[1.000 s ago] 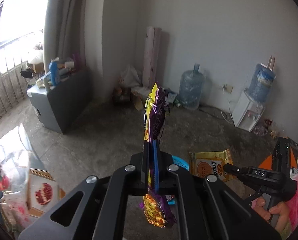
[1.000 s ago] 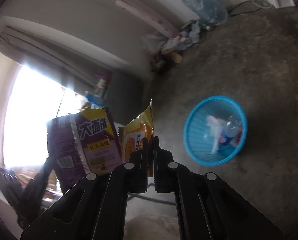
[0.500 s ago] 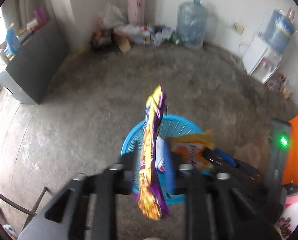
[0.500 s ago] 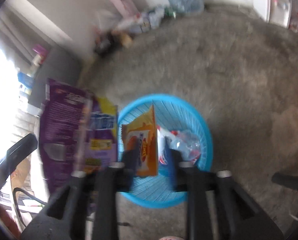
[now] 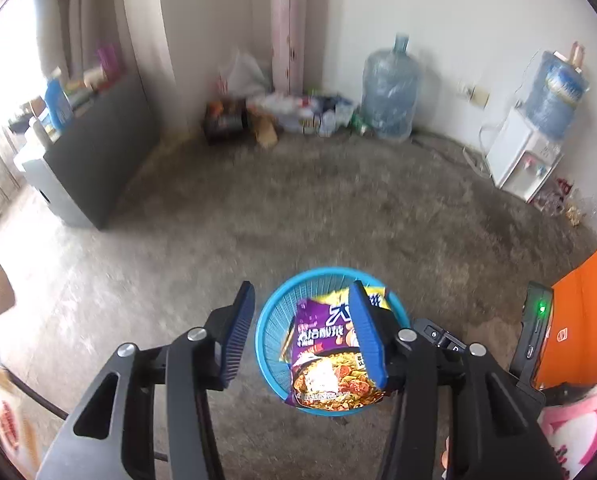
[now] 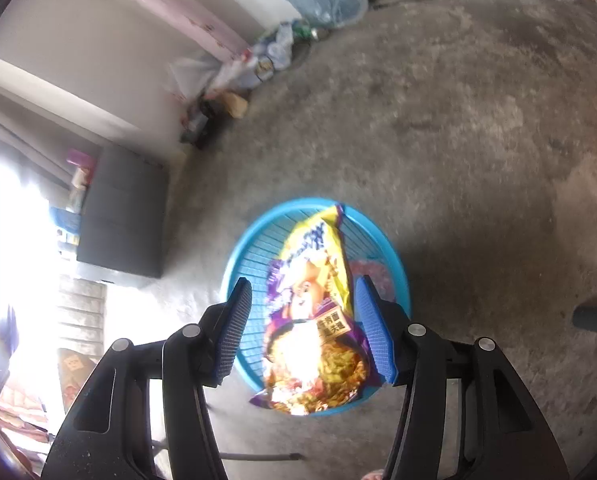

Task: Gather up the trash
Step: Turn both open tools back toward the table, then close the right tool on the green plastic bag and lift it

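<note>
A round blue plastic basket [image 5: 267,336] [image 6: 254,248] stands on the grey floor below both grippers. A purple and yellow noodle wrapper [image 5: 326,364] [image 6: 314,312] lies across it, its lower end hanging over the near rim. My left gripper [image 5: 303,338] hovers above the basket with its jaws opening; its blue pads [image 5: 238,336] stand apart and touch nothing. My right gripper [image 6: 303,328] also hangs over the basket, jaws opening, with the wrapper seen down between the pads but not pressed. The orange packet is not visible.
A dark cabinet [image 5: 94,156] stands at the left by a bright window. Bags and litter [image 5: 282,116] pile in the far corner beside a large water jug [image 5: 390,92]. A white water dispenser [image 5: 526,160] is at the right. An orange box [image 5: 582,312] sits at the near right.
Both grippers, shut on wrappers a second ago, have opened and dropped toward the basket. The purple wrapper has left the left gripper and now lies across the basket; the orange packet has left the right one.
</note>
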Demonstrator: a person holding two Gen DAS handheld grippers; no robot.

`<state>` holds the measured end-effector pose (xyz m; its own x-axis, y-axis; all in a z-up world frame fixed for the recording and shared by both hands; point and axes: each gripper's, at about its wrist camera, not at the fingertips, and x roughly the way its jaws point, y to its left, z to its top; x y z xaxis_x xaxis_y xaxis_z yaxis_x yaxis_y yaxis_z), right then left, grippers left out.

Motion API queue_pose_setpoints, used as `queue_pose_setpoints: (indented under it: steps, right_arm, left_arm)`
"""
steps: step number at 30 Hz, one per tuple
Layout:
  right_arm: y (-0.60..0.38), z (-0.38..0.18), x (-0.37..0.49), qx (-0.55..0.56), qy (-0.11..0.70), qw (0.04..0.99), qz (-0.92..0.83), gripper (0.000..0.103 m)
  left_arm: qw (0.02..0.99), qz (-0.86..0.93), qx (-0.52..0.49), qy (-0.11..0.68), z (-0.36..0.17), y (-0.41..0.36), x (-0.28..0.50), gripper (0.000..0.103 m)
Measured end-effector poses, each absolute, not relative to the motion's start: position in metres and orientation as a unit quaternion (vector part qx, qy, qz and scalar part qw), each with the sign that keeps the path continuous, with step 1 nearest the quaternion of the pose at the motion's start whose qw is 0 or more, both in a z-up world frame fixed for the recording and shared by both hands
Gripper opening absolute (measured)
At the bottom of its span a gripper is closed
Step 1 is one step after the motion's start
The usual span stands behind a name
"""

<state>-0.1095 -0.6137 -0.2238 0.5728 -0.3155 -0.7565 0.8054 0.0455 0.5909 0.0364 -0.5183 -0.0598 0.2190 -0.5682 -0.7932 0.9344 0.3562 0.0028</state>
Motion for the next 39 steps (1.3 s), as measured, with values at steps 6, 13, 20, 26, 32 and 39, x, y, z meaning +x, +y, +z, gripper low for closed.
queue_pose_setpoints:
  steps: [6, 13, 20, 26, 32, 39]
  right_arm:
    - [-0.592, -0.179, -0.109, 0.533, 0.206, 0.722, -0.390, 0.052]
    - [-0.540, -0.110, -0.086, 0.474, 0.211, 0.785, -0.338, 0.056]
    - [-0.474, -0.047, -0.042, 0.395, 0.243, 0.856, -0.230, 0.059]
    - [-0.426, -0.023, -0.007, 0.361, 0.269, 0.882, -0.140, 0.060]
    - [-0.380, -0.011, 0.020, 0.322, 0.295, 0.896, -0.074, 0.060]
    - [-0.325, -0.006, 0.054, 0.287, 0.331, 0.899, -0.002, 0.060]
  left_arm:
    - [0.763, -0.510, 0.238, 0.319, 0.005, -0.460, 0.026, 0.054]
    - [0.797, -0.493, 0.180, 0.299, 0.063, -0.346, 0.034, 0.061]
    - [0.847, -0.431, 0.130, 0.284, 0.093, -0.217, 0.050, 0.062]
    - [0.884, -0.354, 0.101, 0.288, 0.093, -0.115, 0.064, 0.062]
    - [0.921, -0.266, 0.067, 0.276, 0.089, -0.017, 0.077, 0.062]
    - [0.937, -0.210, 0.017, 0.278, 0.074, 0.058, 0.081, 0.062]
